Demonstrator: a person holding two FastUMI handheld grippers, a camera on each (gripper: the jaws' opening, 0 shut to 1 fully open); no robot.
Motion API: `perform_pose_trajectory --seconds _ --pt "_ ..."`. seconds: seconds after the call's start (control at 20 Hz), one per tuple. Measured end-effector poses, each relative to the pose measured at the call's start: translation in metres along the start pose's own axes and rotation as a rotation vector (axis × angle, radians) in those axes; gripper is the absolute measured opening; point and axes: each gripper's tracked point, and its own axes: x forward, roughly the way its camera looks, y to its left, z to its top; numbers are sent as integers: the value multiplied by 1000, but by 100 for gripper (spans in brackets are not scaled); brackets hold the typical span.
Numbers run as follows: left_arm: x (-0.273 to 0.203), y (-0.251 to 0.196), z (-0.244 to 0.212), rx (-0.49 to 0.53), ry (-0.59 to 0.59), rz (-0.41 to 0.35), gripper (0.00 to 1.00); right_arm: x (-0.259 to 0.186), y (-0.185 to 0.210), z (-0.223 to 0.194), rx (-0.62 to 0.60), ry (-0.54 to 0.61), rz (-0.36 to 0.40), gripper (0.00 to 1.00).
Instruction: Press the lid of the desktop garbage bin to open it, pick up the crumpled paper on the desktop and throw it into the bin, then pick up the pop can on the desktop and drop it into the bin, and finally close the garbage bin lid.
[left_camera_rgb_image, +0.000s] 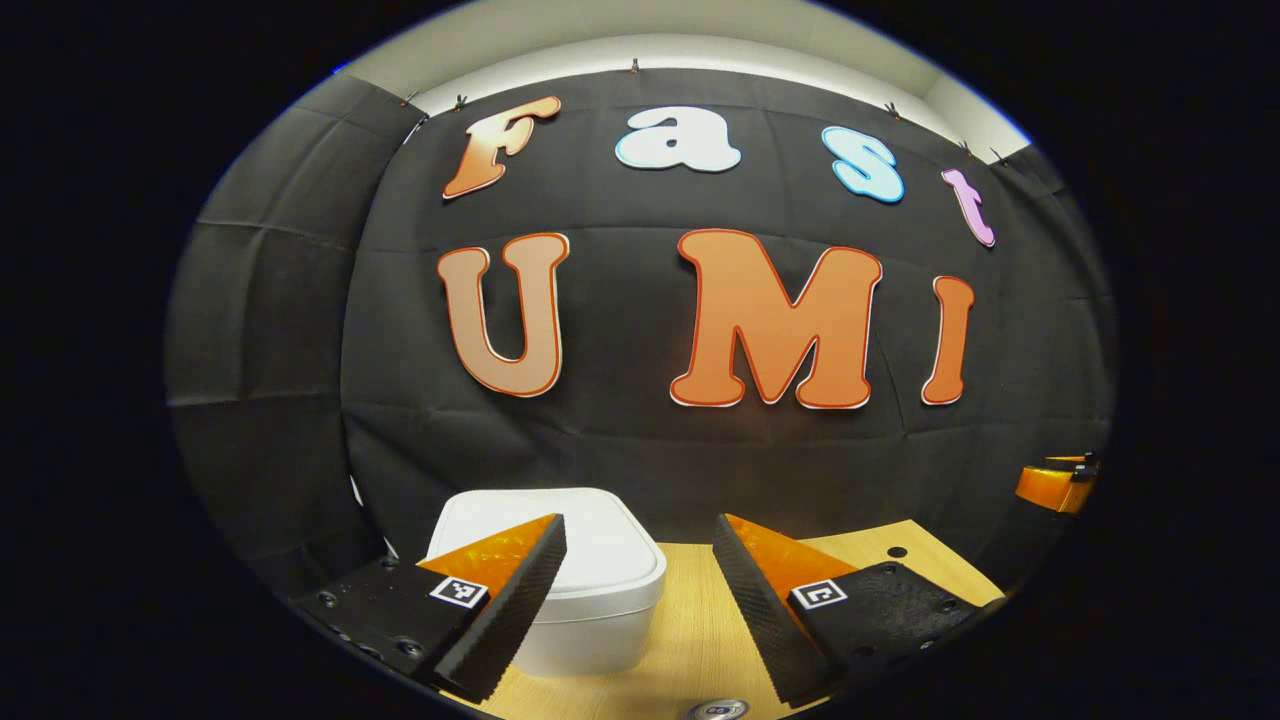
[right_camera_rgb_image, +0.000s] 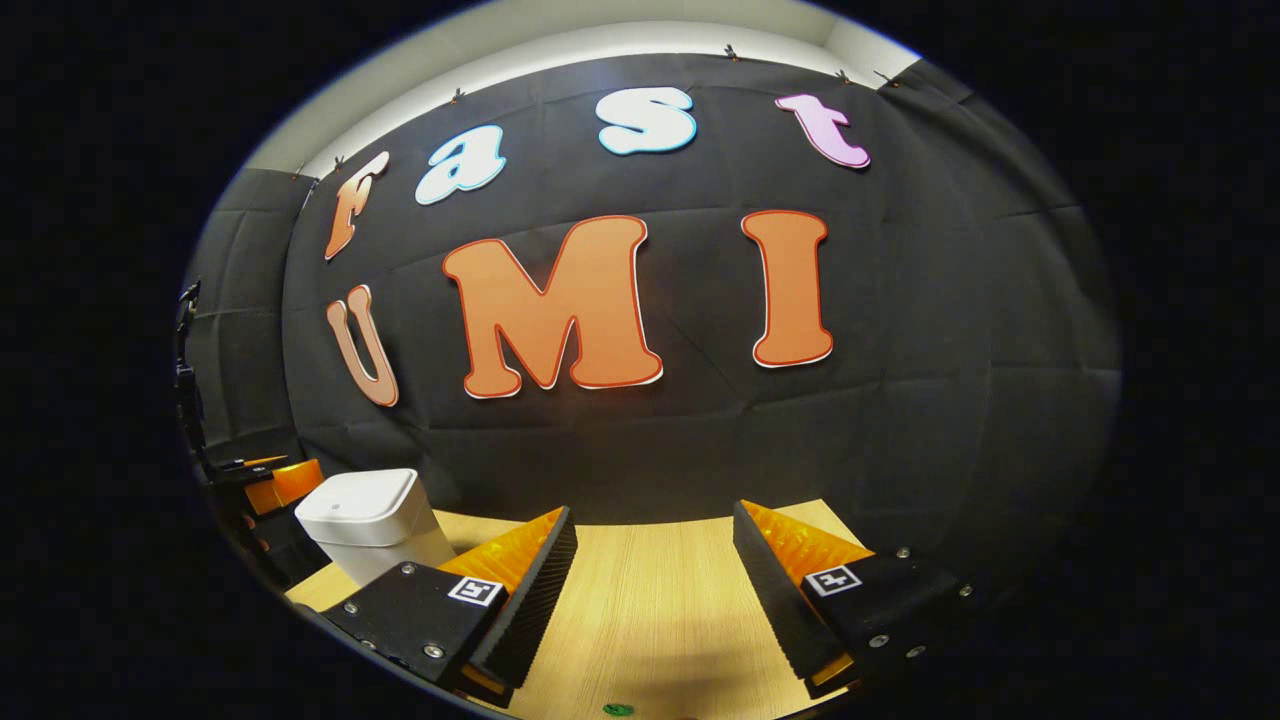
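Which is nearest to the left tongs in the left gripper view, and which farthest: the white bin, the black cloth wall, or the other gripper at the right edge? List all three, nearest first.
1. White bin: on the wooden table, lid shut, just ahead of the left tongs, partly behind the left-hand finger.
2. Other gripper: off at the right edge, past the table's corner.
3. Black cloth wall: behind the table.

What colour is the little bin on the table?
White, lid and body alike; the bin shows best in the left gripper view.
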Motion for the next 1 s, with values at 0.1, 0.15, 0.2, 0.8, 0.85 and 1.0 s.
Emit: perform_pose_trajectory --seconds 0.1,0.15,0.2,0.8,0.85,1.0 --pt "0 2 -1 5 6 7 93 -2 2 1 -4 0 3 94" --pt "-2 4 0 5 5 10 89 -1 1 1 -3 1 4 94" --pt "-4 7 1 3 0 15 84 -2 2 1 -2 3 7 94" --pt "-9 29 0 23 33 29 0 -2 9 -3 -2 18 29 94" --pt "-8 31 2 45 43 26 0 -2 10 -3 0 19 31 94" --pt "-3 33 12 70 62 2 0 0 13 -5 3 26 39 94"
